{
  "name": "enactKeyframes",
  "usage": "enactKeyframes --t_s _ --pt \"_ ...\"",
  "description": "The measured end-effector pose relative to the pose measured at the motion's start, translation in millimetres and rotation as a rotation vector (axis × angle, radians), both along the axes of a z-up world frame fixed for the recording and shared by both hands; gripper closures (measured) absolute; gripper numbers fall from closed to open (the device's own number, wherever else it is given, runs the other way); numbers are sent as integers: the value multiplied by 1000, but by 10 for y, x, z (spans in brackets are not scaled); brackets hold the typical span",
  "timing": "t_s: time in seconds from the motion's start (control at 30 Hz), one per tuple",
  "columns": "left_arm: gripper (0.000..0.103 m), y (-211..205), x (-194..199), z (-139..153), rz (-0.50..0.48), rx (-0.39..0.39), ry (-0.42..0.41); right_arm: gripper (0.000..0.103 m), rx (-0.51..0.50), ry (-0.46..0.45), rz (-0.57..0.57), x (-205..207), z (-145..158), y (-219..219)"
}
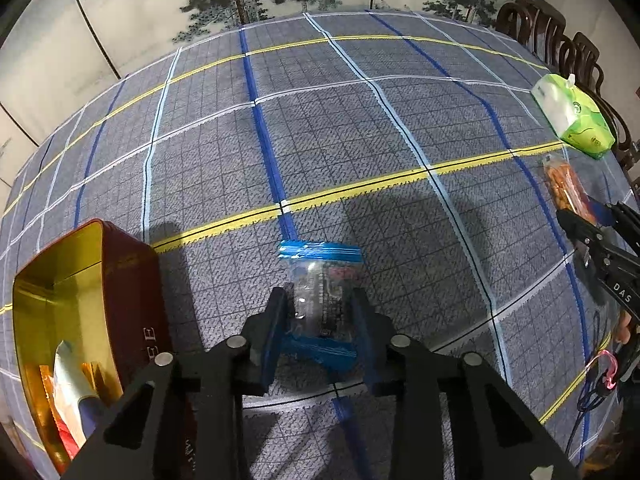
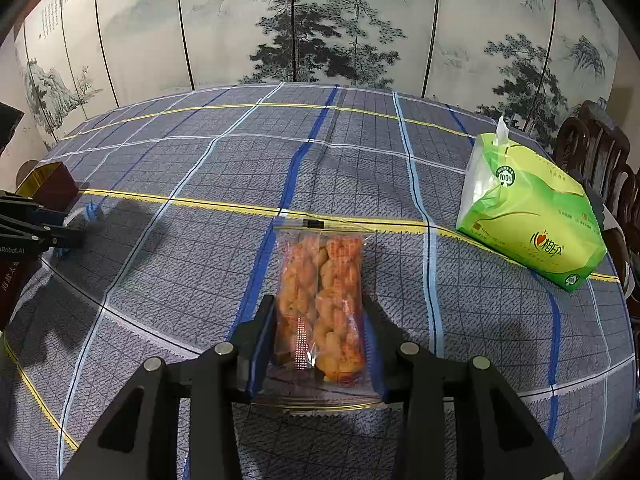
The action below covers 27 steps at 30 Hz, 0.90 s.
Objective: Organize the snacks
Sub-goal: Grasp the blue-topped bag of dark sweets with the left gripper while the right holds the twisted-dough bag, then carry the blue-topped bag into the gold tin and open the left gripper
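My left gripper (image 1: 320, 312) is down on the table and clamped around a small clear packet with blue crimped ends (image 1: 320, 280); the pads press in on both its sides and the film bulges between them. My right gripper (image 2: 320, 340) has the orange snack bag (image 2: 320, 300) squeezed between its pads, a long transparent sleeve full of knobbly orange-brown pieces, its far end lying out on the cloth toward the yellow stripe.

How far along am I? The tin (image 1: 80, 280) sits just to the left of my left tongs, open, dark red outside and shiny gold inside, and a few wrappers already lie in its near end: something white, something orange. So I judge some snacks are sorted, and these two packets are the ones left that I can see. Neither is in the tin yet; both are out on the tablecloth (image 2: 160, 280), the orange one well apart from the tin on the right side.

Feel of things: the packets are thin crinkly plastic, slippery and easy to crush, so a light squeeze suits them. The tin is rigid with rounded corners and glossy walls. The cloth is a woven grey check with blue, white and yellow lines, soft and slightly rumpled. Off to the right rests a green tissue pack (image 2: 528, 216), soft and puffy, a sheet poking from its top
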<state>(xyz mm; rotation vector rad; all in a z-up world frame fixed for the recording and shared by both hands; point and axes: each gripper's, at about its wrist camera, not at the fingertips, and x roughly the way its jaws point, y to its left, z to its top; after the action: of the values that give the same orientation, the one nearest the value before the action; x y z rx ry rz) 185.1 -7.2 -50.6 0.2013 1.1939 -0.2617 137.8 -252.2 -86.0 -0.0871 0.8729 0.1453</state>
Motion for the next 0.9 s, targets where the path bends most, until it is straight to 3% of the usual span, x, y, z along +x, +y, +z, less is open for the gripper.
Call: enactKeyframes --t_s 0.43,0.9 --pt "80 8 -139 133 19 19 -23 62 1 0 0 0 -5 1" --pt "80 158 -500 636 75 25 -98 62 1 0 0 1 -4 -3"
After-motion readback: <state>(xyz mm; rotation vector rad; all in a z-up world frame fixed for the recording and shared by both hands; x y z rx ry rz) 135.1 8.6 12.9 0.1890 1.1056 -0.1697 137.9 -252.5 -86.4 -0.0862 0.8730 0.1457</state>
